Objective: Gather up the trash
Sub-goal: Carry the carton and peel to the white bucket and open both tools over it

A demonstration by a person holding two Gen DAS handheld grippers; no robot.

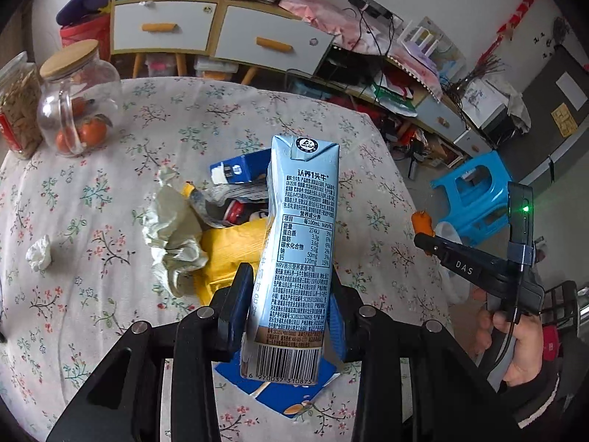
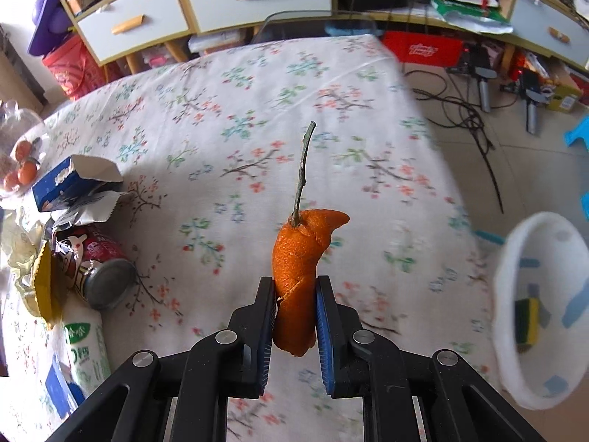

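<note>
Two grippers, both loaded: the left gripper has its jaws clamped on a pale-blue milk carton, lifted above the table. The right gripper pinches an orange peel, stem toward 12 o'clock; a white bin sits at 3 o'clock.

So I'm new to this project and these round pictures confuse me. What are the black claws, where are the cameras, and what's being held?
No robot: a person holds two hand-operated grippers, each with a wide-angle camera looking along its fingers. The left gripper clamps a light-blue milk carton. The right gripper clamps an orange peel with a stem. On the floral tablecloth lie crumpled paper, a can and a blue box. A white bin stands beside the table.
</note>
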